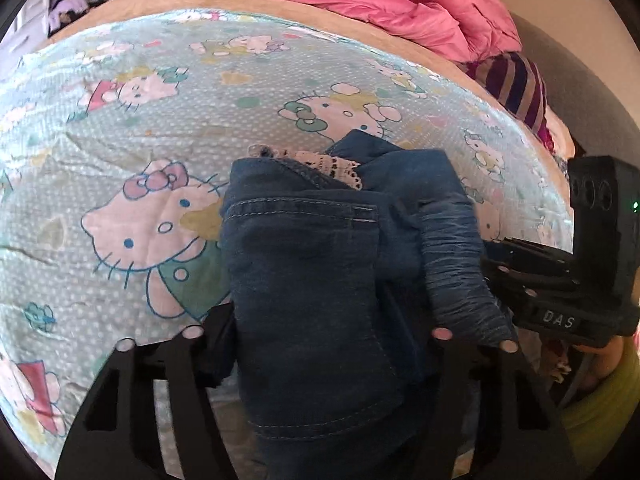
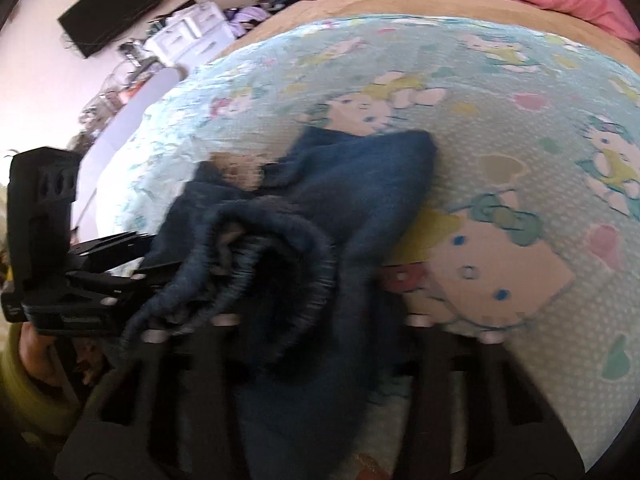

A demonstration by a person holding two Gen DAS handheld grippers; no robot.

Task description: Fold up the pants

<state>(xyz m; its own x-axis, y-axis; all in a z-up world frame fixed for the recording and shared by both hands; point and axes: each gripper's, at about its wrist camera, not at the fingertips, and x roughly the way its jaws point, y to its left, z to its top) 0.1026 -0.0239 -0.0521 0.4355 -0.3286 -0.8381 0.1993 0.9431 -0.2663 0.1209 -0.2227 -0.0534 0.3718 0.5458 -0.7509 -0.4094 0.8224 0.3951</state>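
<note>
Bedspread (image 1: 120, 152) holds one pants (image 1: 312, 280), two tools nearby.

Two wrist fisheyes, close over bed, angled down.
Left wrist view: looks toward pillows (image 1: 360, 4) at 12, right gripper (image 1: 532, 280) at 3. Right wrist view: blurred, left gripper (image 2: 132, 276) at 9. Both share pants (image 1: 320, 280) and sheet (image 1: 160, 120).

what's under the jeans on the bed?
The blue jeans lie bunched on the cartoon-cat bedspread, which shows all around them. White lace trim peeks out at their far edge. Whatever else sits beneath the denim is covered.
</note>
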